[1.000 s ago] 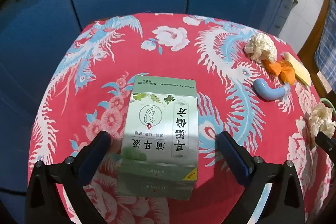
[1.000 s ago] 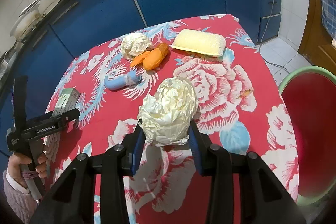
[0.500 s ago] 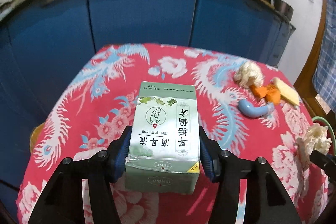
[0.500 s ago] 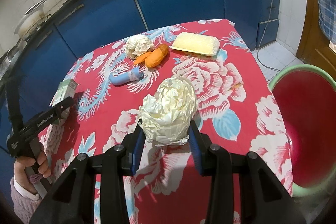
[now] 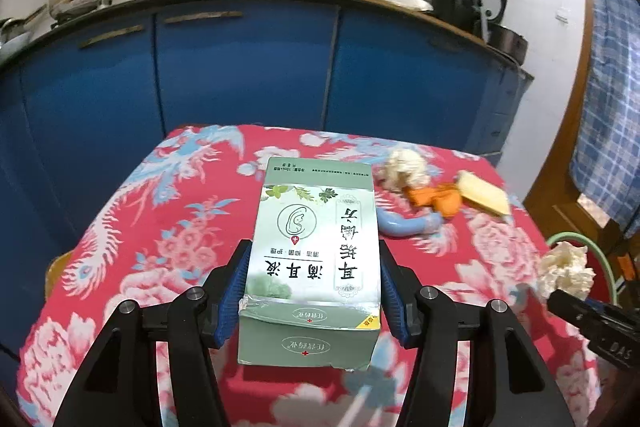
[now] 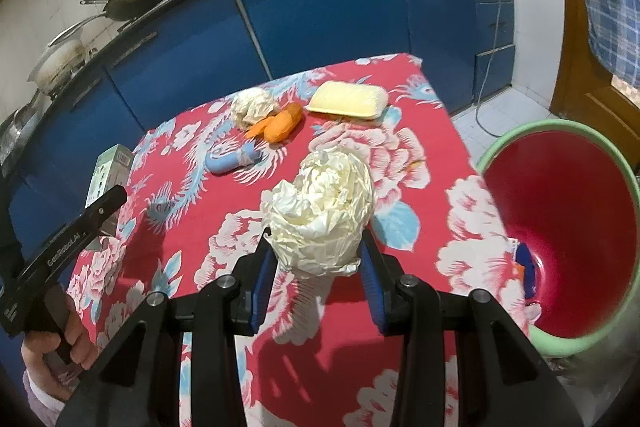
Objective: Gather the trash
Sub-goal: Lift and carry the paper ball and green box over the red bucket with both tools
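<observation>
Left wrist view: left gripper point(image 5: 314, 287) clamped on a pale green carton point(image 5: 314, 251) printed with Chinese characters, its blue pads pressed against both long sides after the jaws have just been closing; the carton is held clear of the red floral tablecloth point(image 5: 168, 227) covering the counter. Beyond the carton lie a crumpled paper ball point(image 5: 406, 169), orange peel point(image 5: 436, 199), a yellow sponge point(image 5: 482, 193) and a blue curved object point(image 5: 408, 225), close together. At the right edge, a second paper wad point(image 5: 566, 275) sits at a black gripper tip.

Right wrist view: right gripper point(image 6: 316, 263) clamped on a large crumpled paper wad point(image 6: 320, 211), raised above the tablecloth point(image 6: 400, 155). A red basin with a green rim point(image 6: 560, 227) stands just beside the counter's right edge. At left, a hand point(image 6: 60, 339) holds the other gripper, with the carton point(image 6: 112, 167) at its tip.
</observation>
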Demonstrator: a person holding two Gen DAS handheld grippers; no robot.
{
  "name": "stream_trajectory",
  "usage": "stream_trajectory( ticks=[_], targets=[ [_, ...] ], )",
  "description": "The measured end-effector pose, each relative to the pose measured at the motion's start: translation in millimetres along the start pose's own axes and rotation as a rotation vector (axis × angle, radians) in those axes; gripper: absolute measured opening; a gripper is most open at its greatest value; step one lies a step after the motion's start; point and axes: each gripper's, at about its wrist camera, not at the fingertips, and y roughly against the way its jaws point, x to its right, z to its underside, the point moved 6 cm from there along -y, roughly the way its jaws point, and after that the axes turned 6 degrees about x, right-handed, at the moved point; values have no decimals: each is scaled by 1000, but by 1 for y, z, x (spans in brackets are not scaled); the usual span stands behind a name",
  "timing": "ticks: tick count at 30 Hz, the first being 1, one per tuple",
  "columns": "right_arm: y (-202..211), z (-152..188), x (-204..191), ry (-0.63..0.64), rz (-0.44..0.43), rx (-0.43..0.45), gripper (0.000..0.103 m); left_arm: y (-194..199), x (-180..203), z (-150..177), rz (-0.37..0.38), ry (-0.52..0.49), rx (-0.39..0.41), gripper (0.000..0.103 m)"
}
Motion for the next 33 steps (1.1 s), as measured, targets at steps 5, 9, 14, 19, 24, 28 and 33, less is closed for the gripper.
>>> stream_trajectory(
  ticks=[5, 9, 14, 19, 24, 28, 33],
  targets=[
    [14, 0, 12, -21, 22, 29, 42, 9, 26, 0, 45, -26, 9, 60],
    [24, 0, 24, -40, 44, 48, 42, 15, 45, -1, 75, -50, 18, 60],
    [37, -2, 41, -63, 78, 74, 42, 20, 70, -3, 115, -75, 33, 60],
    [49, -4, 59, -87, 108, 104, 42, 24, 98, -7, 155, -107, 45, 60],
    [58, -7, 79, -113, 137, 127, 42, 24, 128, -7, 199, -136, 37, 60],
    [67, -8, 96, -130, 164, 147, 42, 24, 155, -5, 235, -165, 33, 60],
    [77, -11, 118, -154, 196, 177, 43, 21, 184, -3, 260, -193, 27, 60]
  ],
)
